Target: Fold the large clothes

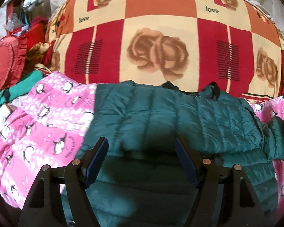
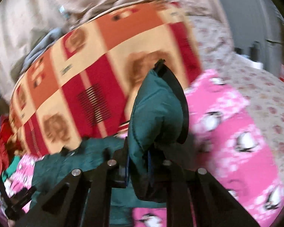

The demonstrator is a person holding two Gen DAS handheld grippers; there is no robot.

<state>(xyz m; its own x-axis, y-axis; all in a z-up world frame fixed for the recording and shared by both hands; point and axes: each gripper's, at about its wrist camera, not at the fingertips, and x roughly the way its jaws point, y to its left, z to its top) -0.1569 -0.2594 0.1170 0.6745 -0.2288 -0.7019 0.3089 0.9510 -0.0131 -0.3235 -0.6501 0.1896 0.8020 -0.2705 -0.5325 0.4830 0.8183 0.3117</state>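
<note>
Folding the sleeve in, by the look of it: right gripper (image 2: 138, 162) clamped on what seems, through heavy blur, to be the cuff end of a sleeve (image 2: 155, 109) of the teal quilted puffer jacket (image 1: 161, 109), lifted clear of the pink penguin-print blanket (image 1: 47, 113). Left gripper (image 1: 142, 147) with jaws apart and nothing between them, poised over the near part of the jacket, spread on the blanket just in front of the big rose-patterned cushion (image 1: 161, 37). Next, probably: carry sleeve leftward across the body, lay flat, then release.
</note>
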